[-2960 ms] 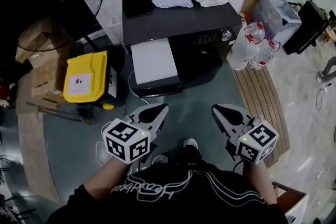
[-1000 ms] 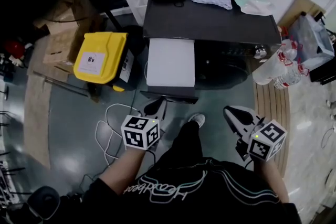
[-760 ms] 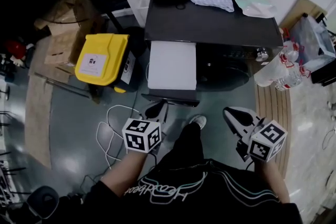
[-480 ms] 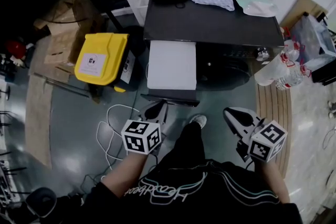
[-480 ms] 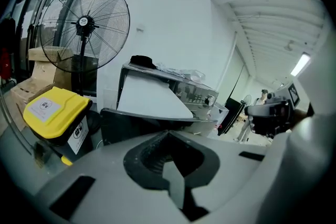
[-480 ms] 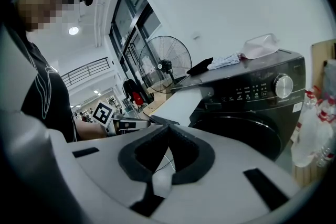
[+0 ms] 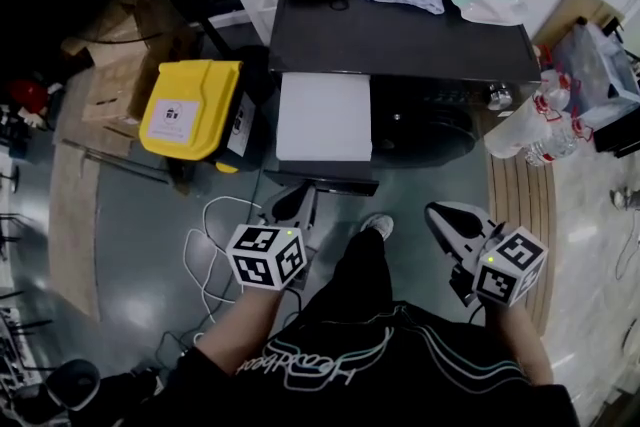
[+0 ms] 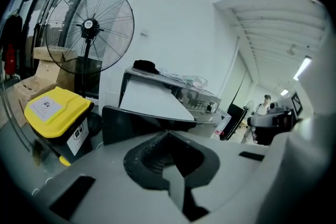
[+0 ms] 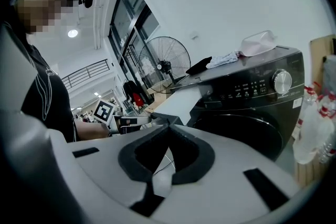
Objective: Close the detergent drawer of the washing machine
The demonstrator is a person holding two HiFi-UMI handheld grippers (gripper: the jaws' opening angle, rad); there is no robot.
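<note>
Detergent drawer (image 7: 323,115) stands pulled out from the left front of the washing machine (image 7: 420,35). Its dark front panel is just beyond your left gripper (image 7: 298,200), whose jaws are pressed together on nothing. Your right gripper (image 7: 445,215), likewise closed and empty, hangs well to the right. If you push off-centre, the drawer may skew and jam, or your tips may slide off the smooth panel.

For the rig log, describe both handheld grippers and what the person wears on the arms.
Left tongs and right tongs: pale grey pointed shells with black inner pads, each carrying a white cube of black square markers with a small green light. The sleeves are black; the top has white line print.
</note>
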